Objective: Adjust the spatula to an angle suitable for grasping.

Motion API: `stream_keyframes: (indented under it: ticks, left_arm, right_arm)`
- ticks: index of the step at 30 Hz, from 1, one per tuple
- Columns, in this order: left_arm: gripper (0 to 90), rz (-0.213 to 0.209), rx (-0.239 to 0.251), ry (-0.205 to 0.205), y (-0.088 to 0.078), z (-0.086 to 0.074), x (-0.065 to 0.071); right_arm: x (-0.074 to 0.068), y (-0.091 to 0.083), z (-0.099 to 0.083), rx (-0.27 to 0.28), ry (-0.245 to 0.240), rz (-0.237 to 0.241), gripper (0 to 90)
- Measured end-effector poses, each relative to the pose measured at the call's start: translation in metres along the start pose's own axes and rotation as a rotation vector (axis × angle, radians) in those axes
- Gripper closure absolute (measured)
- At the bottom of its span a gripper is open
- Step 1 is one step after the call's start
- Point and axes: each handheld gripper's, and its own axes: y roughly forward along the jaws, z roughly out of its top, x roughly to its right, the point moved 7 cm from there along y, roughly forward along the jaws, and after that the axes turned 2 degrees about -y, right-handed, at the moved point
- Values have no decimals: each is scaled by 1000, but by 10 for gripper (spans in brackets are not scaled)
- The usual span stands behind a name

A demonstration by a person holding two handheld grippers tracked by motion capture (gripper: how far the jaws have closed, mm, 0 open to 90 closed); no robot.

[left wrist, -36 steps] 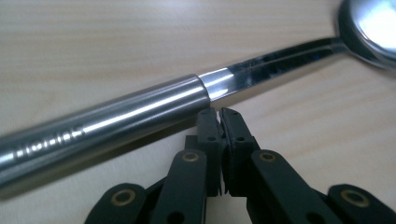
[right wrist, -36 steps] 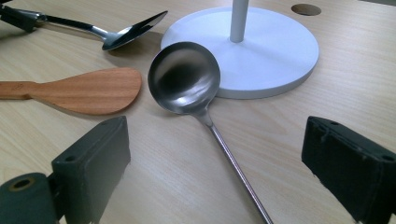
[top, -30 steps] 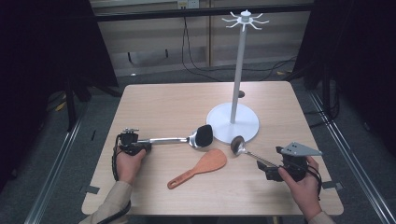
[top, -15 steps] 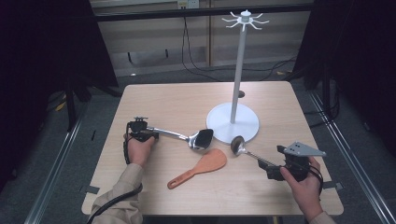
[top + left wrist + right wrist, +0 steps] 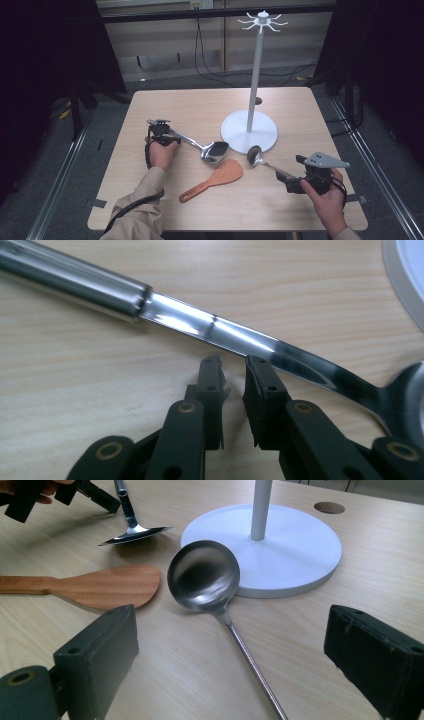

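The left gripper is standing at the handle of the steel spatula, which is lying on the table left of the white stand; its jaws have just been opening, narrowly parted with nothing between them. The right gripper is standing wide, empty, around the ladle handle; a closure started too shallow is likely skidding off either polished, rounded handle.

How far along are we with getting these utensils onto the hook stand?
Nothing hangs on the hook stand yet. The steel spatula lies on the table; the left gripper has just been opening, jaws apart beside its handle with nothing between them. The right gripper is open around the ladle handle, not clamped. The wooden rice paddle lies untouched. All three utensils appear left to do.
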Motion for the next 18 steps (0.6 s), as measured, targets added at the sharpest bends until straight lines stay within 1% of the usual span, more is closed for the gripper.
stream_keyframes:
  ticks: [1,2,3,4,5,6,7,8,9,10,11,13,15,16,18]
  left_arm:
    - [725,10,0,2,-1,1,1]
    - [705,14,11,-5,-3,3,3]
    - [682,14,21,-18,-4,5,5]
    - [653,9,13,-19,-5,5,8]
    - [595,8,15,-35,-4,6,11]
    - [544,25,24,-42,-4,6,13]
    - [475,25,24,-42,-4,6,13]
    - [405,53,44,-64,-3,7,15]
    - [357,61,41,-66,-1,7,17]
    - [310,73,43,-52,1,7,18]
    - [270,78,51,-49,3,8,20]
    - [234,79,61,-55,5,9,24]
    - [198,93,65,-38,9,11,27]
    - [185,91,71,-45,11,13,29]
    - [172,99,69,-49,16,14,30]
  right_arm:
    - [0,-1,1,1,-2,-3,63]
    - [0,-1,1,4,-2,-3,63]
    - [-1,-2,2,7,1,-3,63]
    - [-1,-3,2,8,0,-3,63]
    - [-2,-4,2,9,-1,-2,63]
    - [-2,-4,2,13,-4,-1,63]
    - [-2,-5,3,15,-2,-1,62]
    - [-3,-5,4,21,-5,6,59]
    - [-4,-6,5,25,-9,11,57]
    - [-4,-7,5,26,-16,11,55]
    - [-4,-7,6,29,-24,7,55]
    - [-4,-7,6,31,-26,8,55]
    - [-4,-7,6,30,-24,12,55]
    - [-4,-6,5,29,-23,14,55]
    - [-4,-6,5,27,-22,13,55]
